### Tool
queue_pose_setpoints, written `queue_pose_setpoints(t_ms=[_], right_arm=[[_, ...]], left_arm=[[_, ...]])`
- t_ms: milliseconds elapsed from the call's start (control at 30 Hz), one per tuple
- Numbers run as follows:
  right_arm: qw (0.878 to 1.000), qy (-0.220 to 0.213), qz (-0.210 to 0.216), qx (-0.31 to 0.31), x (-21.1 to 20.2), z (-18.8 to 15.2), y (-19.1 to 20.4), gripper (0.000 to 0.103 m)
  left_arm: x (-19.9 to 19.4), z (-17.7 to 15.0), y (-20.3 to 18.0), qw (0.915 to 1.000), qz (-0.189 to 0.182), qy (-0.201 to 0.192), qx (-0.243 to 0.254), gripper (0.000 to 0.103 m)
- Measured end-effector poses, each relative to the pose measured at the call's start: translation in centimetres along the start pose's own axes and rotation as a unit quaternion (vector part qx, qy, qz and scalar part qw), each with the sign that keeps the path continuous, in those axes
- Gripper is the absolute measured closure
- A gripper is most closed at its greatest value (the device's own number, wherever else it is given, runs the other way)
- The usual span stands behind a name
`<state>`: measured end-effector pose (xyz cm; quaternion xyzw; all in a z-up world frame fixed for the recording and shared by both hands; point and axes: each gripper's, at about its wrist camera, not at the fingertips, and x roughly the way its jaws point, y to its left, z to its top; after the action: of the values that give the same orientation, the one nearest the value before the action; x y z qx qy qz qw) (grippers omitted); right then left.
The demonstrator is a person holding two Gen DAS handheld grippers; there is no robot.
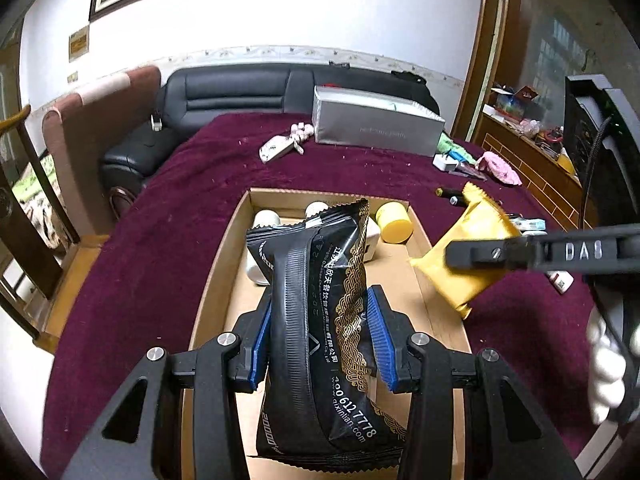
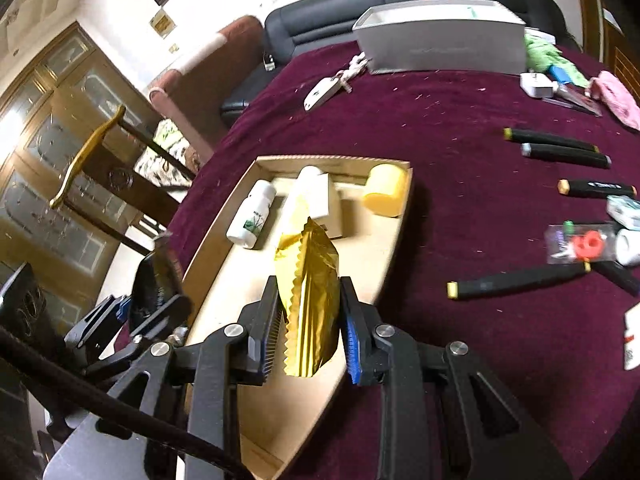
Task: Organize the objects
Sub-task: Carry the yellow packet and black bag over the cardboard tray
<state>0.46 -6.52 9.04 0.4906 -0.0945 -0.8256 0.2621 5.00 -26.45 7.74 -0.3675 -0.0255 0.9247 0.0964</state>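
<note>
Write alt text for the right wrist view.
The right gripper holds a gold foil packet between its pads above an open cardboard tray on a maroon cloth. The tray holds a white bottle and a yellow container; black markers lie to the right.

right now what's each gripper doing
left gripper: shut on the black snack packet
right gripper: shut on the gold packet
</note>
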Motion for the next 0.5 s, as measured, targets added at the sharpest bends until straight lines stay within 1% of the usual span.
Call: queue_pose_setpoints(t_ms=[133, 200, 400, 500], right_arm=[[1.0, 0.018, -0.008, -0.005, 1.9, 0.1, 0.5, 0.078], [1.0, 0.026, -0.015, -0.007, 2.8, 0.3, 0.5, 0.078], [0.999, 0.044, -0.029, -0.009, 4.7, 0.8, 0.2, 0.078], [0.998, 0.054, -0.032, -0.01, 5.7, 0.9, 0.2, 0.078]], left_arm=[[2.0, 0.0, 0.1, 0.9996, 0.009, 0.028, -0.004, 0.065], [2.8, -0.2, 0.0, 0.9991, 0.019, 0.039, -0.002, 0.065], [4.7, -0.7, 0.5, 0.9973, 0.032, 0.067, -0.004, 0.065], [5.3, -0.7, 0.8, 0.9963, 0.027, 0.081, -0.014, 0.065]])
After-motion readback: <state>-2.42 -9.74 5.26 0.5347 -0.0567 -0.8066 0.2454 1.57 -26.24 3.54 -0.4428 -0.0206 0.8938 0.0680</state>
